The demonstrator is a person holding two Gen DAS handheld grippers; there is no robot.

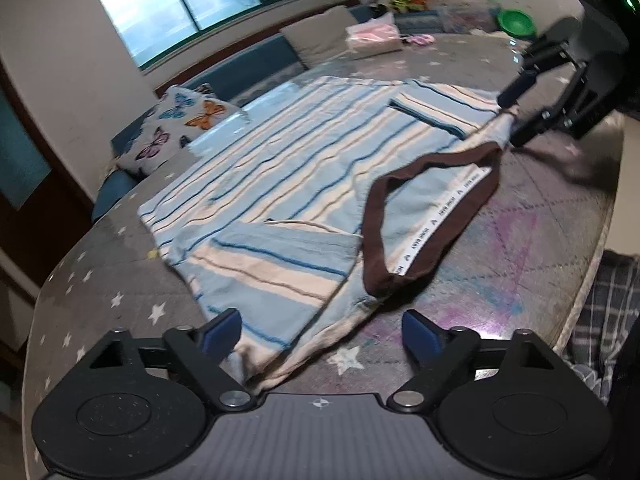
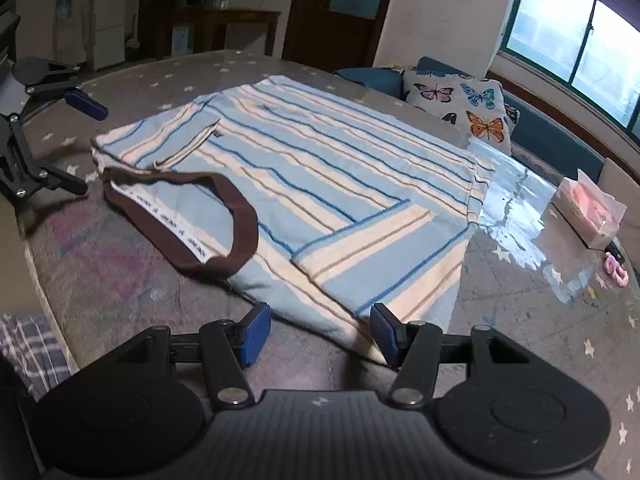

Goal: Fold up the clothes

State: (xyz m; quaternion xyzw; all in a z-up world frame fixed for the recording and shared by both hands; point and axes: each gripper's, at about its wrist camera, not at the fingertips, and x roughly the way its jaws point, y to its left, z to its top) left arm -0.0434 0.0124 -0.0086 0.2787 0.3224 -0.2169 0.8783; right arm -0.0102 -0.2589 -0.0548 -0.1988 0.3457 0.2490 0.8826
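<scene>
A light-blue and cream striped T-shirt (image 1: 300,152) (image 2: 320,168) with a brown collar (image 1: 432,208) (image 2: 240,216) lies flat on the star-patterned table (image 1: 520,260), both sleeves folded inward. My left gripper (image 1: 320,332) (image 2: 80,144) stands open astride one shoulder corner, which lies loose between its blue pads. At the other shoulder corner my right gripper (image 2: 320,334) (image 1: 520,112) is narrower but also open. The cloth runs between its fingers, and they do not clamp it.
A butterfly pillow (image 1: 180,124) (image 2: 464,108) rests on the blue sofa beyond the table. A pink tissue pack (image 1: 374,38) (image 2: 588,212), a pink hair tie (image 2: 616,270) and a green bowl (image 1: 516,22) sit on the far side. Plaid cloth (image 2: 28,352) lies below the near edge.
</scene>
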